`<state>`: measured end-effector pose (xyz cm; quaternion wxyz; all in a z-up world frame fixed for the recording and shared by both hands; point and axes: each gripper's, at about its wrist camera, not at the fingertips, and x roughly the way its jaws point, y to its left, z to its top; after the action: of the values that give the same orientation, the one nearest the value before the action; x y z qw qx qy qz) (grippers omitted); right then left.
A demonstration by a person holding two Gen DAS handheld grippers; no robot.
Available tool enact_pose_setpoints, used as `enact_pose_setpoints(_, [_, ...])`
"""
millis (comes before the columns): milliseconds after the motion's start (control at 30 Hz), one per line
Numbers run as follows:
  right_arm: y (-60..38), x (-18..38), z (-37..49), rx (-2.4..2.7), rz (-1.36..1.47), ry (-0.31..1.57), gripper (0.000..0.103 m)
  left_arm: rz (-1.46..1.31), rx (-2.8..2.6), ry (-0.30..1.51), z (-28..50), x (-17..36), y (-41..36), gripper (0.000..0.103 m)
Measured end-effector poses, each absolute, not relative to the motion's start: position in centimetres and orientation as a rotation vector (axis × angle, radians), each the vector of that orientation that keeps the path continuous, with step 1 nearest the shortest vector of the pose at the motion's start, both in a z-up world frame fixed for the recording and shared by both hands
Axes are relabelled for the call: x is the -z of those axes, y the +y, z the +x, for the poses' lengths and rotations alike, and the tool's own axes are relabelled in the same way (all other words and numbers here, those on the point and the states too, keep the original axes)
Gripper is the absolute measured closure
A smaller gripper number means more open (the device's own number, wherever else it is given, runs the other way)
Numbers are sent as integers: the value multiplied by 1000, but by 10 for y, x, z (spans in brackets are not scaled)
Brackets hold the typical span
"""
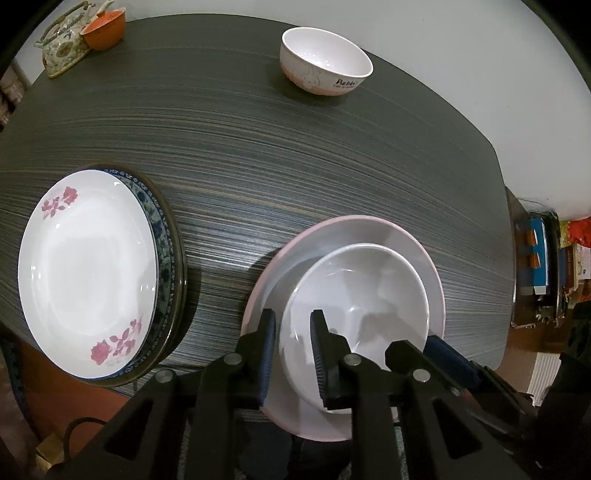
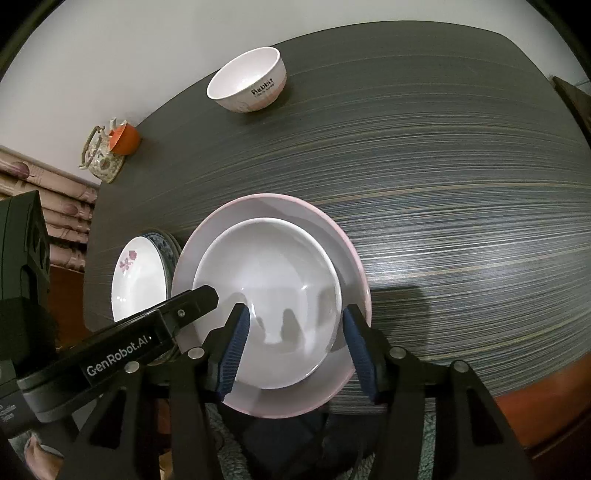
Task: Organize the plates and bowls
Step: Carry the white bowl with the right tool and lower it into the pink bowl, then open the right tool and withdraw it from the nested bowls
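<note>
A plain white bowl (image 1: 369, 280) (image 2: 269, 266) sits inside a wider pink-rimmed plate (image 1: 369, 229) (image 2: 343, 258) at the near edge of the table. My left gripper (image 1: 293, 339) is open and straddles the bowl's left rim, with a small gap at the pads. My right gripper (image 2: 297, 343) stands wide open across the bowl's right rim, one finger inside the bowl and one over the plate. A white bowl marked "Rabbit" (image 1: 325, 62) (image 2: 247, 81) stands alone at the far side. On the left lies a stack of plates (image 1: 88, 266) (image 2: 136, 280), topped by a white one with pink flowers.
A patterned teapot (image 1: 62, 48) (image 2: 99, 155) and an orange cup (image 1: 105, 31) (image 2: 125, 138) stand at the far left corner. The dark striped table (image 1: 258, 155) (image 2: 461, 221) ends close to the stack and the pink plate. Clutter lies off its right side.
</note>
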<state>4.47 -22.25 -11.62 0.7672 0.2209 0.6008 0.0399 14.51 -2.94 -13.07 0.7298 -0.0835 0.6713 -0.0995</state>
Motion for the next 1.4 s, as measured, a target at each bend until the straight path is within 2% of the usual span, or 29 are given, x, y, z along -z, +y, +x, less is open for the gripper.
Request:
enact_pose_setpoints(433, [-225,104,42,-74,450,1268,52,-163,230,1443,139,121,-31,80])
enact_pose_setpoints(600, [-224,95,41,-62,400,1227,52,-146,231,1413,137,111,-33,69])
enact_pose_setpoints(1067, [-224,80,43,-63,345,1142,52,-129,231,1356,142,100,-32,68])
enact_pose_setpoints(1200, [-223,76,45,-61,317,1121,52,-123,224,1338,145,96,-33,57])
enact_pose_setpoints(1400, [-228,74,51,-58,308,1109,52,-116,217,1324,148,91,-33,56])
